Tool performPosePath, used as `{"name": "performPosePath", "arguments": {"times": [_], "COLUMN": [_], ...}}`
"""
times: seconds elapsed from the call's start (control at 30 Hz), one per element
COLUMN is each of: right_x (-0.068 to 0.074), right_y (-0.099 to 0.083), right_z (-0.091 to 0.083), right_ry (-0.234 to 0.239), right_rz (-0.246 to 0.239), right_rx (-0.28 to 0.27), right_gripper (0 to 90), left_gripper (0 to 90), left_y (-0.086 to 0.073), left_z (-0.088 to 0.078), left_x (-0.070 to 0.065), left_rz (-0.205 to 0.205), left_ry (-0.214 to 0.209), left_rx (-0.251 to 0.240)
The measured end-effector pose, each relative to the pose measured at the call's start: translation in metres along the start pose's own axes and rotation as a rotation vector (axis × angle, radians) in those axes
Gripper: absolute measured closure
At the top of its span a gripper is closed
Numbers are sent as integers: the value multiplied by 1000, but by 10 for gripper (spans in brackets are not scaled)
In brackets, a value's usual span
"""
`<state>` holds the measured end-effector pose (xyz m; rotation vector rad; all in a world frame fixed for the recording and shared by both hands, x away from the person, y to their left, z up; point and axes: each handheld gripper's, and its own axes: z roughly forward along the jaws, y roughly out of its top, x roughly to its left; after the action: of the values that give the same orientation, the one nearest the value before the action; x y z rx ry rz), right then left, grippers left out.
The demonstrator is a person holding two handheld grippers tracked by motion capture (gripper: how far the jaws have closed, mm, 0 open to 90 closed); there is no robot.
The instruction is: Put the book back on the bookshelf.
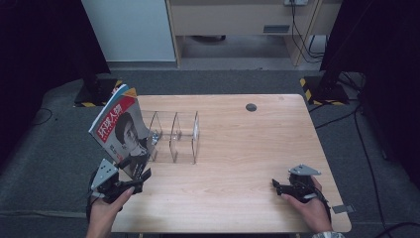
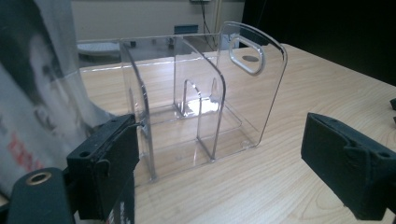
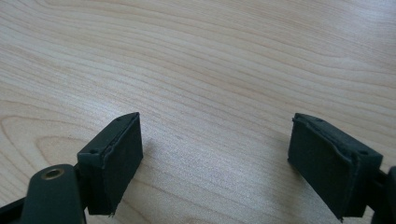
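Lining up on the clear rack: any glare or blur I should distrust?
Left gripper view: bright glare on the clear rack floor, the magazine cover blurred up close. High view: the rack's dividers faint against the table. Right gripper view: wood grain sharp, soft jaw shadows.

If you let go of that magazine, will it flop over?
Probably. The magazine stands tilted at the clear acrylic rack's left end, leaning away from it, so it may tip outward. Its thin pages look bendy, likely to sag. The left gripper sits at its lower edge with jaws apart, giving little support.
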<state>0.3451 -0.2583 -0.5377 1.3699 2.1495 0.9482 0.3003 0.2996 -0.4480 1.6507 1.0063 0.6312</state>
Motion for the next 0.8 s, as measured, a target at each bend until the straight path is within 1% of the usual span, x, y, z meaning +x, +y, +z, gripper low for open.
{"name": "performPosePath", "arguments": {"times": [0.27, 0.3, 0.4, 0.63, 0.67, 0.73, 0.8], "right_x": [0, 0, 0, 0, 0, 0, 0], "right_y": [0, 0, 0, 0, 0, 0, 0], "right_z": [0, 0, 0, 0, 0, 0, 0], "right_ry": [0, 0, -1, 0, 0, 0, 0], "right_rz": [-4, -4, -4, -4, -5, -7, -8], "right_rx": [-1, -1, -1, -1, -2, -2, -2], "right_gripper": [178, 178, 178, 177, 177, 176, 176], "left_gripper": [106, 106, 106, 98, 96, 93, 89], "left_y": [8, 9, 9, 6, 6, 6, 6], "left_z": [18, 20, 27, 40, 43, 46, 50], "left_x": [-10, -11, -15, -22, -24, -26, -27], "left_rz": [8, 15, 10, 23, 24, 32, 31], "left_ry": [-30, -35, -43, -70, -89, -92, -95], "left_rx": [9, 14, 15, 55, 47, 60, 72]}}
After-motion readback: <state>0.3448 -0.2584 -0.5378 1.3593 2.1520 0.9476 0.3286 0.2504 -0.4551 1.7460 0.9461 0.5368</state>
